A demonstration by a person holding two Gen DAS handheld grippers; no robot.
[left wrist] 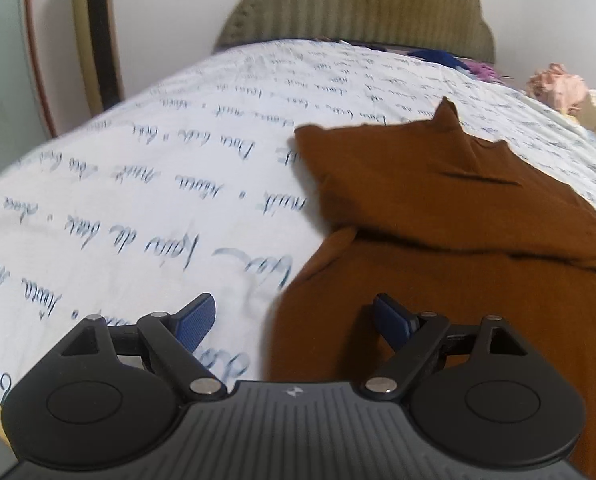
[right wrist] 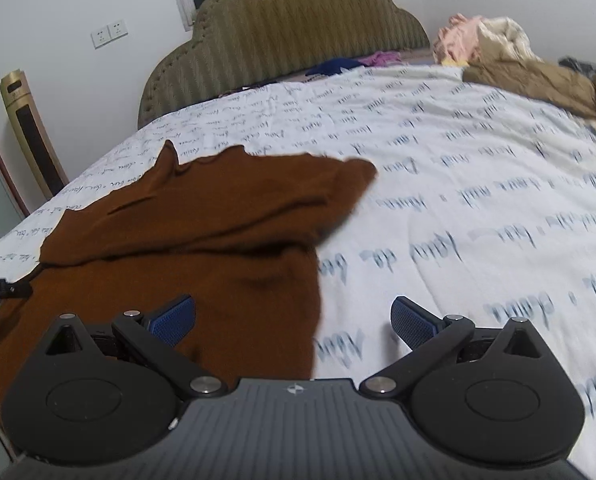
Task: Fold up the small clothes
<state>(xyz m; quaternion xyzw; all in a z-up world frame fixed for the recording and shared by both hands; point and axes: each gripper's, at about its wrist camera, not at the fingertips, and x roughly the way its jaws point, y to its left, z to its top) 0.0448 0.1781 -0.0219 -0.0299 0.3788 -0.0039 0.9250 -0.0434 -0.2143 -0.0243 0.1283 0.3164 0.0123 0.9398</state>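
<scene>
a: two claws, both spread wide with nothing between the pads. the left gripper (left wrist: 294,322) straddles the near left edge of the brown top (left wrist: 457,240), one pad over the sheet (left wrist: 138,184), the other over the cloth.

b: and the right gripper (right wrist: 294,320)?

a: same on the other side, its left pad over the top (right wrist: 202,248), its right pad over the sheet (right wrist: 477,200).

b: where does the top lie?

a: flat on the bed, its far part folded over onto the near part, a small point of cloth sticking up at the far edge.

b: anything else?

a: a green headboard (right wrist: 282,36) behind, and a heap of clothes (right wrist: 497,52) at the far right corner.
</scene>
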